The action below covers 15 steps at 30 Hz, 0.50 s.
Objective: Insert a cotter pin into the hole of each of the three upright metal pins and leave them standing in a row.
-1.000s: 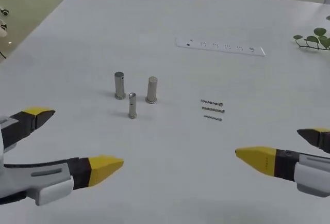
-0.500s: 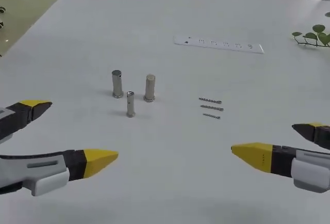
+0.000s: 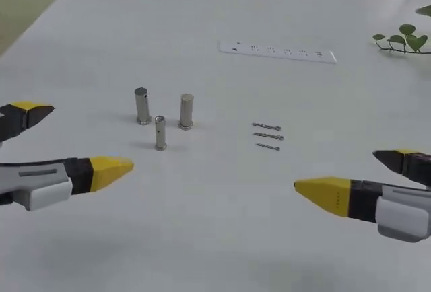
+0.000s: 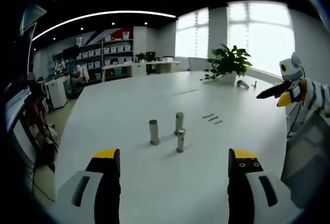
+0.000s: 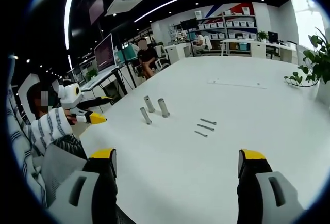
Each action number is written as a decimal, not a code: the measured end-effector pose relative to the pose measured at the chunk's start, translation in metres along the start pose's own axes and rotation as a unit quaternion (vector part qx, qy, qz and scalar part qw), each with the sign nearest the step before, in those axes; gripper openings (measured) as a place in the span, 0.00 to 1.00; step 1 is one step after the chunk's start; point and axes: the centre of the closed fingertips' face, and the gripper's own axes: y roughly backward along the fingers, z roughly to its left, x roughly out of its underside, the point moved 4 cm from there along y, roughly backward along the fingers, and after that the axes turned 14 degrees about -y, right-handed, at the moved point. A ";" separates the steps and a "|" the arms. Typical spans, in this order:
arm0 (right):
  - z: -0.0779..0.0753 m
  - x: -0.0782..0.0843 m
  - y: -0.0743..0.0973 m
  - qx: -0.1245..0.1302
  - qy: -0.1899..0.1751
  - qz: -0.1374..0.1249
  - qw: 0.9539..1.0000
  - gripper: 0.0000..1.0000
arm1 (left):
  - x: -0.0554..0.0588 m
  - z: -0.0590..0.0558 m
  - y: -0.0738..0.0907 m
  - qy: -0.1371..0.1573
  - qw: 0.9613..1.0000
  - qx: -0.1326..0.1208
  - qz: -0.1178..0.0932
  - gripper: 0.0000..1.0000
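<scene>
White table [image 3: 215, 238] carries all the parts. At the near left, the left gripper [image 3: 91, 137] hovers above the surface with its yellow-tipped jaws spread wide and nothing between them. Right of it and farther back, three metal pins stand upright in a tight cluster: the left metal pin [image 3: 141, 105] and the right metal pin [image 3: 186, 110] stand side by side, and the shorter middle metal pin [image 3: 160, 132] stands nearer, between the two. Further right, three cotter pins [image 3: 268, 136] lie flat on the table, parallel to one another, ranked from far to near, apart from the metal pins. At the near right, the right gripper [image 3: 336, 169] hovers with its jaws likewise wide apart and empty. Along the far side lies a white power strip [image 3: 277, 51], with a green plant sprig [image 3: 401, 40] at the far right.
</scene>
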 end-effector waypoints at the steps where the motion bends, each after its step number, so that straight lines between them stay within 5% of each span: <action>1: 0.000 0.000 0.000 0.000 0.000 0.000 1.000 0.97 | -0.001 0.004 -0.001 0.000 1.000 -0.001 0.000 0.83; 15: -0.003 0.000 -0.002 0.005 -0.004 0.005 1.000 0.97 | 0.002 0.042 -0.033 0.015 1.000 0.001 -0.009 0.71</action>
